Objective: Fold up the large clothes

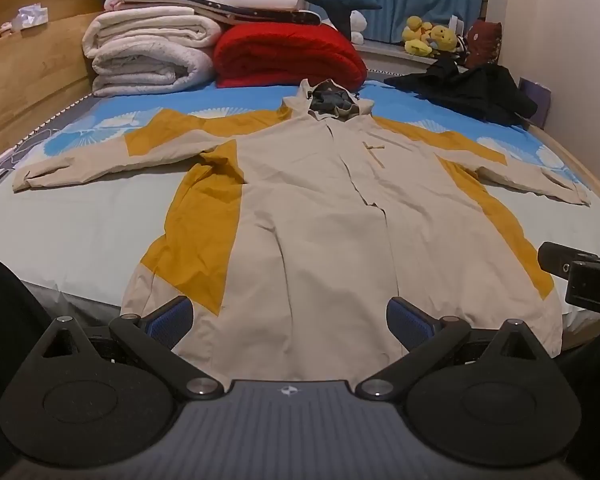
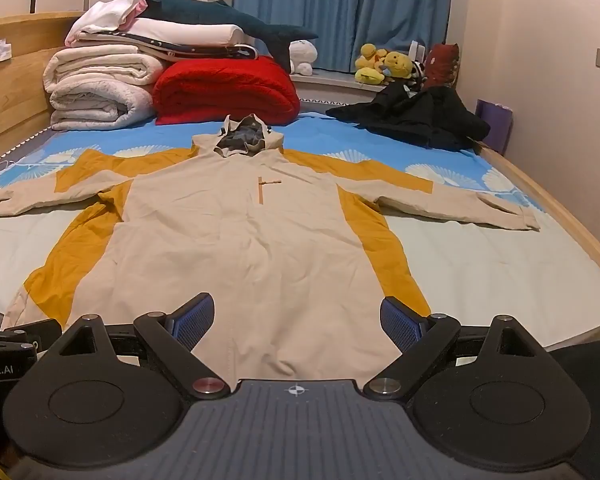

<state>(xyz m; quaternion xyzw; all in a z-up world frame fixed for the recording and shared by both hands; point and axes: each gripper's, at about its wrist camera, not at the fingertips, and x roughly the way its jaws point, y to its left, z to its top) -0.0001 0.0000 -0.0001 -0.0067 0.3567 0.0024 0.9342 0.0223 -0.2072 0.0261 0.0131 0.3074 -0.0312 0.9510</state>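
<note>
A beige and mustard hooded jacket (image 1: 320,208) (image 2: 240,248) lies face up and spread flat on the bed, sleeves out to both sides, hood toward the far end. My left gripper (image 1: 290,320) hovers open above the jacket's near hem, nothing between its blue pads. My right gripper (image 2: 296,320) also stands open over the hem, a little to the right, with nothing held. Part of the right gripper's body (image 1: 588,280) shows at the right edge of the left wrist view, and the left gripper's body (image 2: 8,356) at the left edge of the right wrist view.
Folded white quilts (image 1: 148,48) and a red blanket (image 1: 288,56) are stacked at the bed's far end, with a dark plush shark on top. A black garment (image 1: 472,92) lies at the far right. A wooden headboard (image 1: 24,92) runs along the left, a wall on the right.
</note>
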